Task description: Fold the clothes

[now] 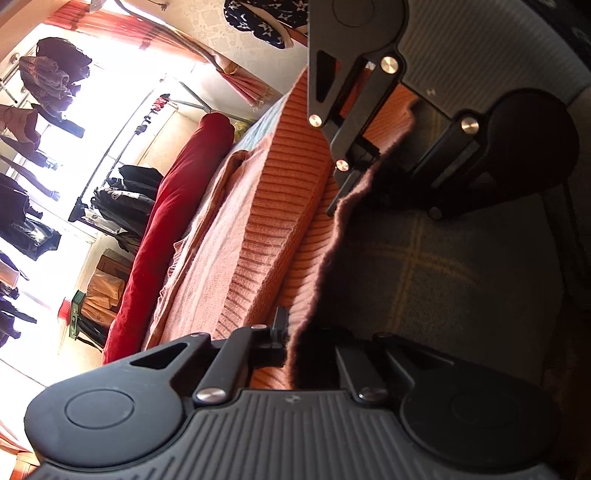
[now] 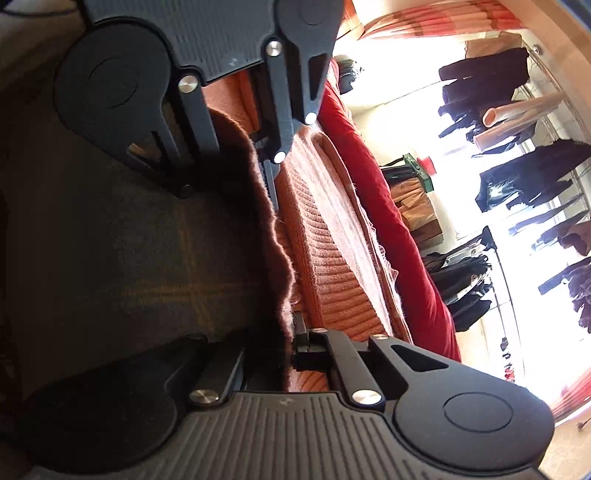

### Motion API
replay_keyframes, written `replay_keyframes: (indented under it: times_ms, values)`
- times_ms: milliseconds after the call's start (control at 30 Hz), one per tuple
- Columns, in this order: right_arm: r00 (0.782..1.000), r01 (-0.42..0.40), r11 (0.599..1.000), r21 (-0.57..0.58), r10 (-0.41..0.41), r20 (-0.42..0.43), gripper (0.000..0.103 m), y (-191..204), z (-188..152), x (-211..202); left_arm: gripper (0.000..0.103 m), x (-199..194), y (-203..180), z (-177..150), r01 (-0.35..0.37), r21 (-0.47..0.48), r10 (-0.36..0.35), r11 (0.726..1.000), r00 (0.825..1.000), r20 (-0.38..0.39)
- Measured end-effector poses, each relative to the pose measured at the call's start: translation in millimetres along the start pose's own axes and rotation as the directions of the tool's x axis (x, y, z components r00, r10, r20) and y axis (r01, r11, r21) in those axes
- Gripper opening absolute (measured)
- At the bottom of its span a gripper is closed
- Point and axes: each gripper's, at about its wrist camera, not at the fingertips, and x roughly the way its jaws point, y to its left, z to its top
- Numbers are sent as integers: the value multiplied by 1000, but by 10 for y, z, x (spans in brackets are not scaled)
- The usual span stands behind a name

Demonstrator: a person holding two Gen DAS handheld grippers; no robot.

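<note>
Along the fuzzy edge of the orange ribbed knit sweater [image 1: 280,206] you've got both tools working: your left gripper [image 1: 295,343] is clenched on that edge near the bottom of its own view, fabric pinched between the black fingers [image 1: 277,332], and your right gripper [image 2: 295,343] is doing the same in its view, its fingers [image 2: 306,343] closed onto the sweater's hem. Each camera catches the other tool too, clamped further along the same edge, so the hem runs between your two grips and hangs there in a wavy line. On the shadowed side of that edge sits a dark plaid cloth surface [image 1: 443,266], dim and hard to read. On the lit side, the sweater's ribbed body lies against a paler pink knit layer [image 1: 207,258], and just beyond that a long red rolled quilt [image 1: 173,221] runs parallel to the sweater. Past the quilt, well apart from your grip, dark garments hang on a metal clothes rack [image 1: 110,147] against a very bright window, with red-orange curtains [image 1: 122,26] above.
</note>
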Motion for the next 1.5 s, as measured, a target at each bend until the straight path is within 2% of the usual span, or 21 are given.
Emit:
replay_keyframes:
  times_ms: [100,200,333,433,467,600,700,800,867,967,1100,1167,1267,1333,1367,1400,1433,1467,1500]
  values:
    - [998,-59,998,35,59,1,5,-128,11,-56,1,-123,128,3,12,-41,-11,999,1000,15]
    - [993,-117,991,70,117,4,5,-257,21,-111,1,-238,229,-4,66,-78,-65,995,998,24]
    - [981,-195,974,116,195,11,5,-428,36,-185,1,-237,131,-94,141,-83,-142,987,990,-9]
    - [987,-158,982,101,158,5,6,-307,37,-161,2,-235,33,-116,115,-65,-116,991,993,-8]
    - [990,-140,986,94,141,4,7,-271,40,-158,11,-237,32,-115,101,-69,-102,992,995,-5]
    - [996,-76,996,40,74,50,18,-126,107,-169,13,-226,9,-124,66,-27,-66,997,998,-16]
    - [995,-60,998,6,59,85,21,-21,223,-105,14,-229,-29,-149,41,16,-40,999,999,-25]
    - [991,-61,998,2,60,124,23,43,358,-17,21,-217,-20,-189,9,28,-8,1000,999,-36]
    - [988,-61,998,2,61,139,23,67,435,47,35,-201,-10,-210,-16,38,17,999,999,-40]
    - [987,-60,998,-2,59,149,23,72,517,159,51,-158,27,-217,-33,43,35,999,998,-45]
    - [984,-74,997,3,72,164,20,2,567,235,55,-123,84,-192,-29,35,31,999,998,-53]
    - [982,-100,995,30,94,165,8,-69,558,229,56,-149,95,-179,-21,33,23,999,998,-55]
    - [977,-141,986,91,124,172,5,-218,544,199,56,-190,57,-195,-20,62,23,998,999,-50]
    - [974,-163,979,124,140,177,5,-328,542,174,56,-203,49,-212,-14,51,17,999,999,-50]
    - [973,-173,977,128,149,177,5,-358,542,173,53,-205,60,-223,-3,33,5,999,999,-53]
    - [971,-183,974,133,158,178,5,-387,543,171,46,-205,79,-227,10,9,-9,1000,998,-59]
    - [964,-222,963,152,194,179,5,-418,541,174,18,-198,109,-229,25,-21,-26,999,997,-72]
    - [956,-262,950,171,230,182,5,-448,540,177,2,-188,144,-232,39,-55,-43,998,995,-89]
    - [946,-300,935,190,266,185,5,-479,539,180,2,-204,180,-238,56,-87,-64,995,993,-95]
